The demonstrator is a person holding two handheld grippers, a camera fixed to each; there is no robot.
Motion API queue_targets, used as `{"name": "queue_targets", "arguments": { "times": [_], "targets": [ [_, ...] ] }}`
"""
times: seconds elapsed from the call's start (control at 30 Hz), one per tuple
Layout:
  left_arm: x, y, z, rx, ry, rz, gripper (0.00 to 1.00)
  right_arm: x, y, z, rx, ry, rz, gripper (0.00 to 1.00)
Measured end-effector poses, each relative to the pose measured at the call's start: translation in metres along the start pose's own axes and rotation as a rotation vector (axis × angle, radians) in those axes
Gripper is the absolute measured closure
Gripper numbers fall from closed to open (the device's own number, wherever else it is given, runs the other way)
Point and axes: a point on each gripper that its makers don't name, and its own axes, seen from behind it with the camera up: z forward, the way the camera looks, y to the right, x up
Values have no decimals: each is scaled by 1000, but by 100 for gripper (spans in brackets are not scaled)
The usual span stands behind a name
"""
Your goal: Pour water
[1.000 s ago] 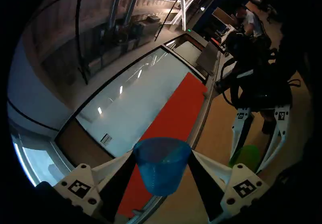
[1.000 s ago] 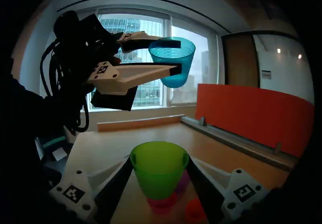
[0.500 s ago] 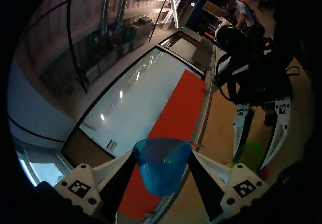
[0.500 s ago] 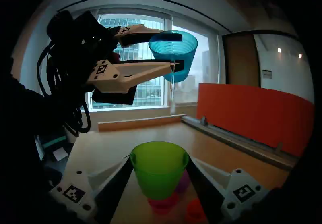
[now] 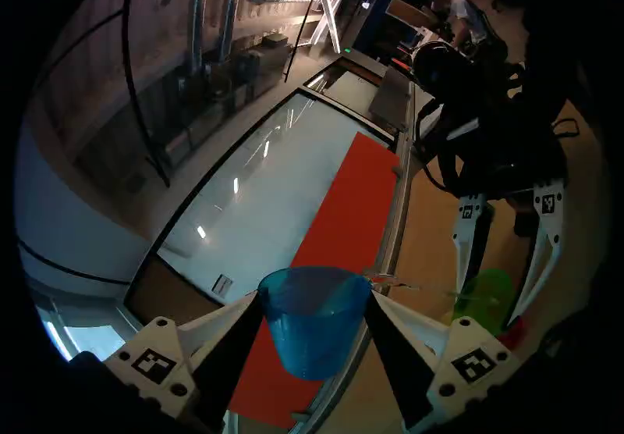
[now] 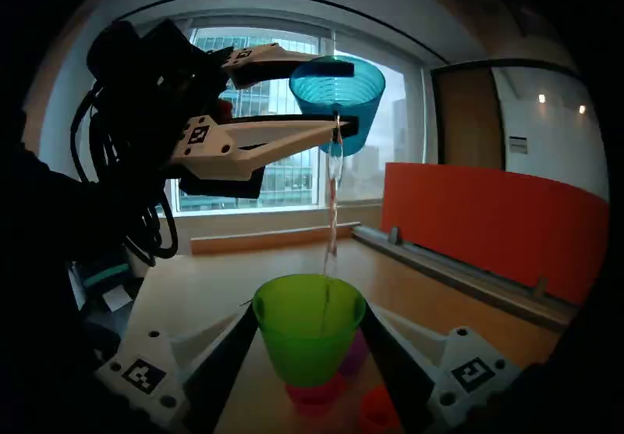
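Left hand-held gripper [image 6: 347,94] clamps blue cup [image 6: 334,89], tipped high above desk [image 6: 203,286]. Thin water stream [image 6: 333,200] falls into green cup [image 6: 309,340] directly below, held upright, clasped by right hand-held gripper [image 6: 309,321]. Orange partition [image 6: 499,223] stands along desk's far edge.

A light wooden table [image 6: 226,278] runs up to a long orange-red divider panel [image 6: 499,215] — behind, a wide window [image 6: 405,122] faces tower blocks; a small pink plastic object [image 6: 312,395] sits on the table.
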Motion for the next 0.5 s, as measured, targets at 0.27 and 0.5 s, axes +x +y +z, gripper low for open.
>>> {"name": "queue_targets", "arguments": {
  "times": [0.27, 0.5],
  "targets": [
    [3, -1, -1, 1, 2, 21, 13, 1, 2, -1, -6, 2, -1, 8],
    [2, -2, -2, 3, 0, 37, 13, 0, 4, -2, -10, 2, -2, 9]
  ]
}}
